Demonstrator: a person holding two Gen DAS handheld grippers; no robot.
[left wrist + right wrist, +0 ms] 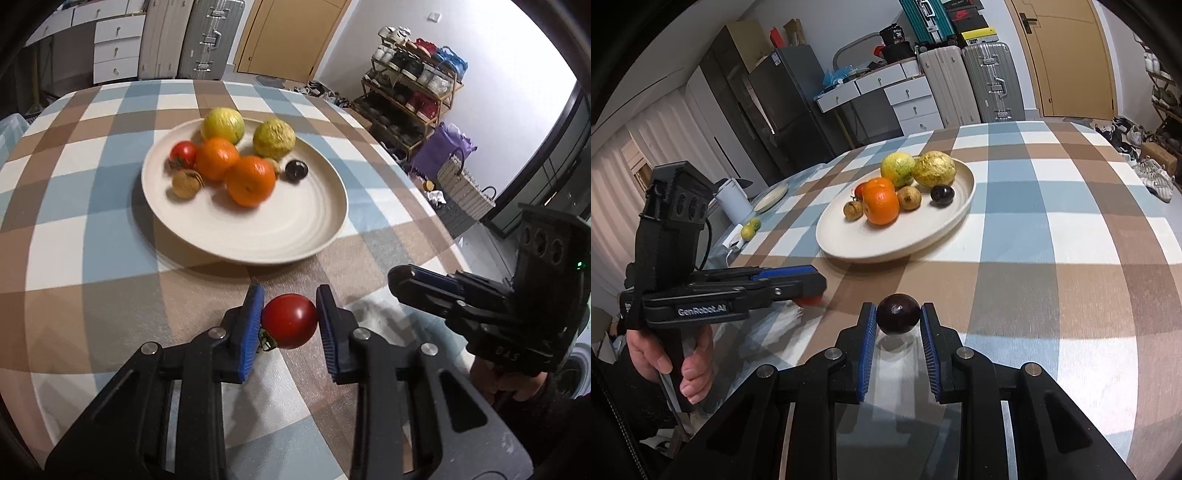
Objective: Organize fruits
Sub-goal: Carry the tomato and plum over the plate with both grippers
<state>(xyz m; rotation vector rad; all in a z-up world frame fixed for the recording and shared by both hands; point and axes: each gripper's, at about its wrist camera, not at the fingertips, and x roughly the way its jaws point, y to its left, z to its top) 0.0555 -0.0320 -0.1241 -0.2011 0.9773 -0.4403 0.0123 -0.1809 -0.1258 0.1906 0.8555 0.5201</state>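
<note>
A cream plate (295, 229) (886, 243) on the checked tablecloth holds two oranges (251, 181), two yellow-green fruits (274, 139), a small red tomato (183, 154), a walnut (186, 183) and a dark plum (296, 170). My left gripper (290, 319) is shut on a red tomato (290, 320), held above the cloth in front of the plate. My right gripper (898, 319) is shut on a dark plum (898, 314), also in front of the plate. Each gripper shows from the side in the other's view, the right one (406, 280) and the left one (812, 286).
The checked tablecloth (92, 240) covers a round table. A shoe rack (410, 96) and bags stand to the right. Drawers and suitcases (986, 81) stand behind. A kettle (733, 199), a small plate and two green citrus fruits (750, 228) sit at the far left.
</note>
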